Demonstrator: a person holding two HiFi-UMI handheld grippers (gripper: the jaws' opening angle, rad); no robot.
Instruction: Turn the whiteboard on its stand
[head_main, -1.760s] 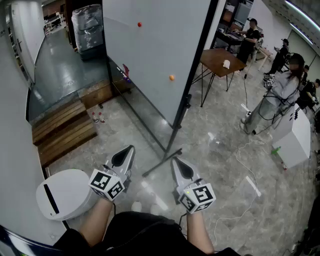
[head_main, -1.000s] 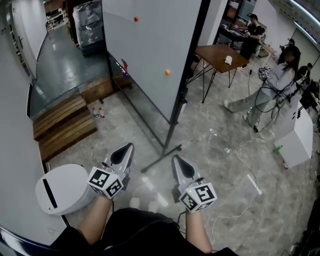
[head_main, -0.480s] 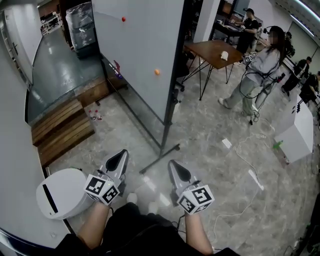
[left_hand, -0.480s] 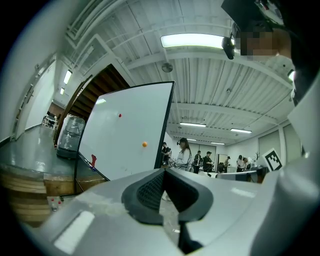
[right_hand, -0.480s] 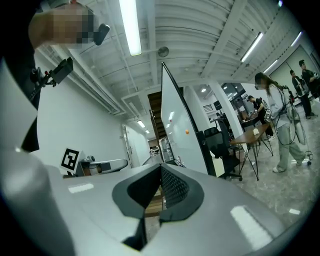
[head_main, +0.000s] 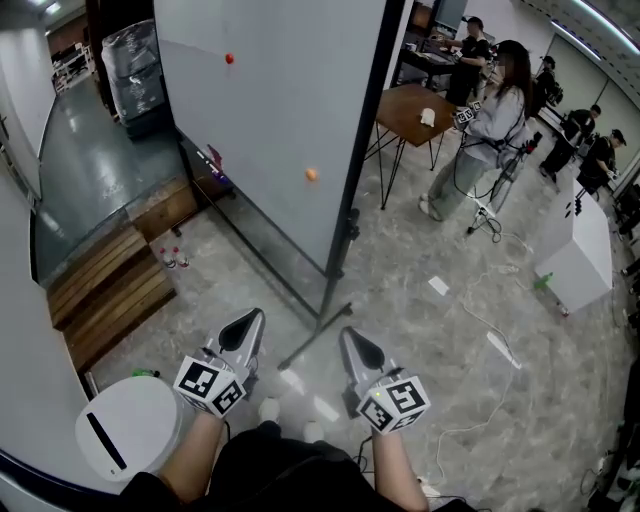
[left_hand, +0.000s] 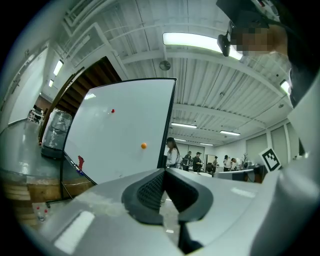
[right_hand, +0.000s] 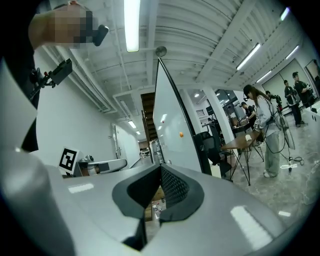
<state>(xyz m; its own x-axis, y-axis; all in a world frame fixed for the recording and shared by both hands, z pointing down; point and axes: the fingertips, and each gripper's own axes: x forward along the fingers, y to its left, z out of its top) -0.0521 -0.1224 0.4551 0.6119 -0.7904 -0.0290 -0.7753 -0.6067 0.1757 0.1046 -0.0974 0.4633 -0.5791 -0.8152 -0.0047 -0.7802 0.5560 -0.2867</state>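
The whiteboard (head_main: 270, 120) stands upright on its black stand (head_main: 345, 250) ahead of me, seen at an angle, with a red magnet (head_main: 229, 58) and an orange magnet (head_main: 311, 174) on it. Its foot bar (head_main: 312, 342) lies on the floor just past my grippers. My left gripper (head_main: 252, 318) and right gripper (head_main: 348, 335) are held low, side by side, both shut and empty, short of the board. The whiteboard (left_hand: 120, 130) fills the left gripper view beyond the left gripper (left_hand: 164, 171). In the right gripper view the whiteboard (right_hand: 167, 130) shows edge-on above the right gripper (right_hand: 161, 167).
A white round bin (head_main: 128, 428) stands at my left. Wooden steps (head_main: 100, 290) and small bottles (head_main: 172, 258) lie left of the board. A wooden table (head_main: 415, 108), a person (head_main: 480, 130), a white cabinet (head_main: 575, 250) and a floor cable (head_main: 480, 320) are to the right.
The person on the right has walked left, up to the wooden table. My view has shifted so the board's edge stands nearer the middle. Both grippers stay low and shut.
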